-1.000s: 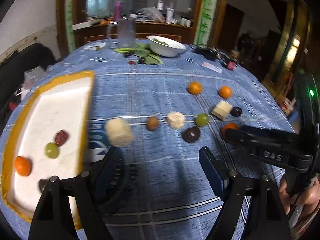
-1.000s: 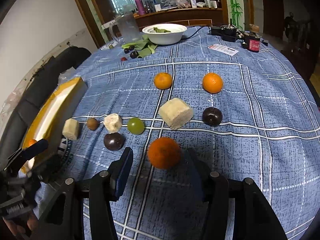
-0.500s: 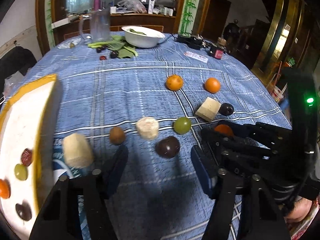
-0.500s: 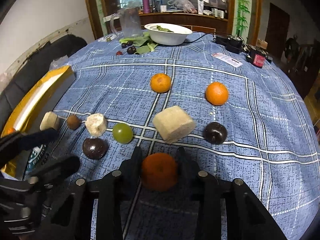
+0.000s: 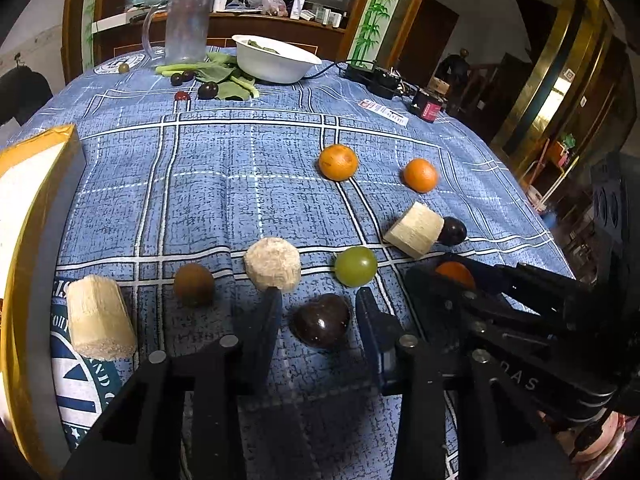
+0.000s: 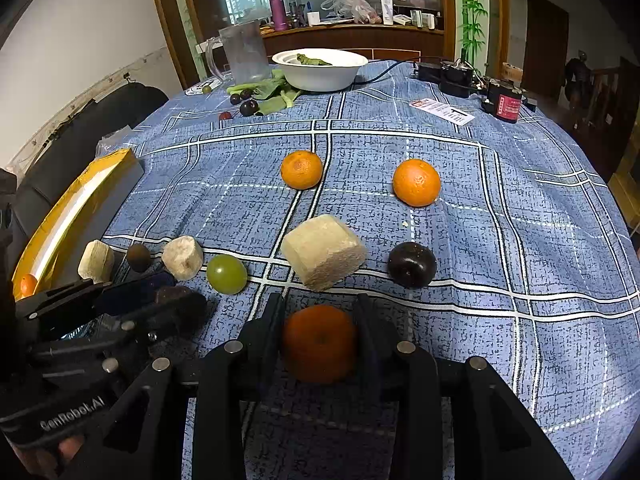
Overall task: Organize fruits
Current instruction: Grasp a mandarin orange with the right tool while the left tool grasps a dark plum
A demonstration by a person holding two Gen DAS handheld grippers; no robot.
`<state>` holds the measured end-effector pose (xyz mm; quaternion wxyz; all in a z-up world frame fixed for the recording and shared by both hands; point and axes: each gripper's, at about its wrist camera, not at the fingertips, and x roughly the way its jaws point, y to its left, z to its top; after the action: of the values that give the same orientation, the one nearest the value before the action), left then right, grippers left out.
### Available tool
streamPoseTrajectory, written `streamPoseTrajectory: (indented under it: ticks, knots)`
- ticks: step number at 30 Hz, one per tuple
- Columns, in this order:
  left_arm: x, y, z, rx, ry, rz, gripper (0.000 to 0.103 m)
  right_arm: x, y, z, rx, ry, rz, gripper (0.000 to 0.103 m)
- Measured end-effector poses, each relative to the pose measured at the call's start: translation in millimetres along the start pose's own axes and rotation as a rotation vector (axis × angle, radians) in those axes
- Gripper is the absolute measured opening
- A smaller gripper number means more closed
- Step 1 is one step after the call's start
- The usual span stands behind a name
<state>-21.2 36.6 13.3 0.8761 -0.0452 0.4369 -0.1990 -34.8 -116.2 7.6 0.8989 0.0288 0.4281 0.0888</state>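
Observation:
A dark plum lies on the blue checked cloth between the fingers of my left gripper. Its jaws are closing, and a thin gap still shows on each side of the plum. My right gripper is shut on an orange that sits low on the cloth. In the left wrist view that orange peeks out between the right gripper's fingers. The yellow-rimmed white tray stands at the left edge.
On the cloth lie a green grape, a brown fruit, three pale cut chunks, two oranges, and another plum. At the back stand a white bowl, a jug and greens.
My left gripper moved right from the tray and down over the dark plum while narrowing its jaws. The right gripper closed onto the orange and has held still since.

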Motion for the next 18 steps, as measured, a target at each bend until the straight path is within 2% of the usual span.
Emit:
streamPoseTrajectory:
  ticks: [3,10,13,18]
  knots:
    - [0,-2,0,0.010,0.000,0.010,0.036,0,0,0,-0.005,0.000,-0.003,0.038]
    - [-2,-2,0,0.009,-0.007,0.014,0.025,0,-1,0,0.000,-0.003,0.004,0.038]
    - [-3,-4,0,0.018,-0.015,0.027,0.025,-1,-3,0,0.006,-0.006,0.008,0.038]
    - [-27,16,-6,-0.072,-0.052,0.018,0.025,-4,-6,0,0.022,-0.014,0.012,0.038]
